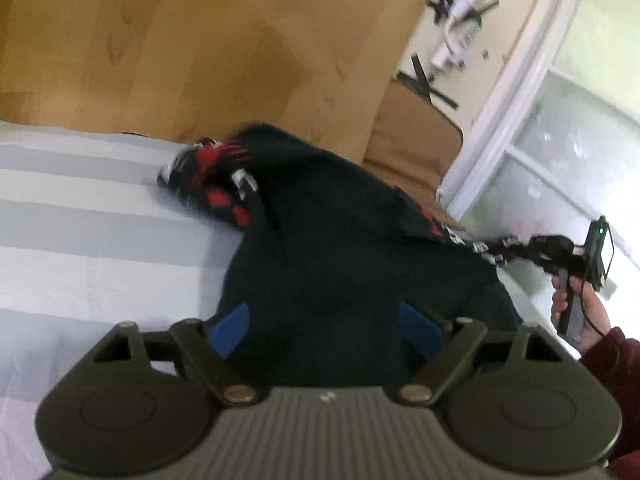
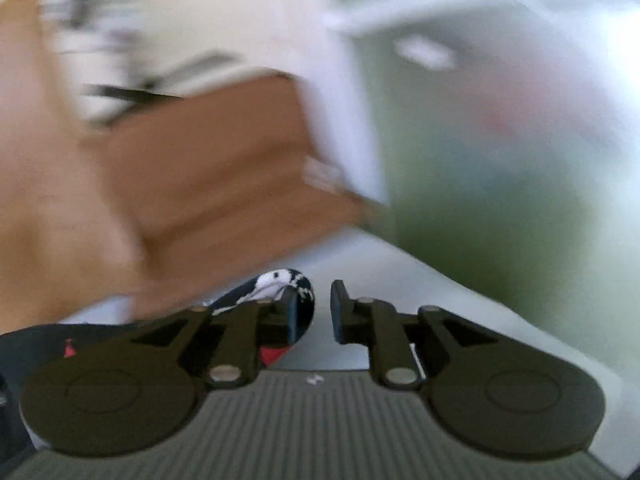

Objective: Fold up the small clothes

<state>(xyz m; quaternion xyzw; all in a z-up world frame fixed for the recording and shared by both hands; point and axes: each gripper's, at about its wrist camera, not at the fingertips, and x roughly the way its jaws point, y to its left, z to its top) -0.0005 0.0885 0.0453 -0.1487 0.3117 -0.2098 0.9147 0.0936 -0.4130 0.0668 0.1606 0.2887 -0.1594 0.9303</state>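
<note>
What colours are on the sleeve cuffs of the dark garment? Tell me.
Red, white and black pattern on the cuffs; the garment body is black. Clearest in the left wrist view.

A striped pale grey and white bedsheet (image 1: 80, 208) met a wooden headboard (image 1: 200, 40), beside a tan cushion (image 1: 416, 140), a cream wall (image 1: 516, 8) with black tape strips (image 1: 428, 84), and a white-framed frosted window (image 1: 560, 128).

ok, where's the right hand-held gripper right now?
In the left wrist view the right hand-held gripper is at the far right edge, by the white window frame, at the patterned cuff of the dark garment that lies on the striped sheet.
</note>
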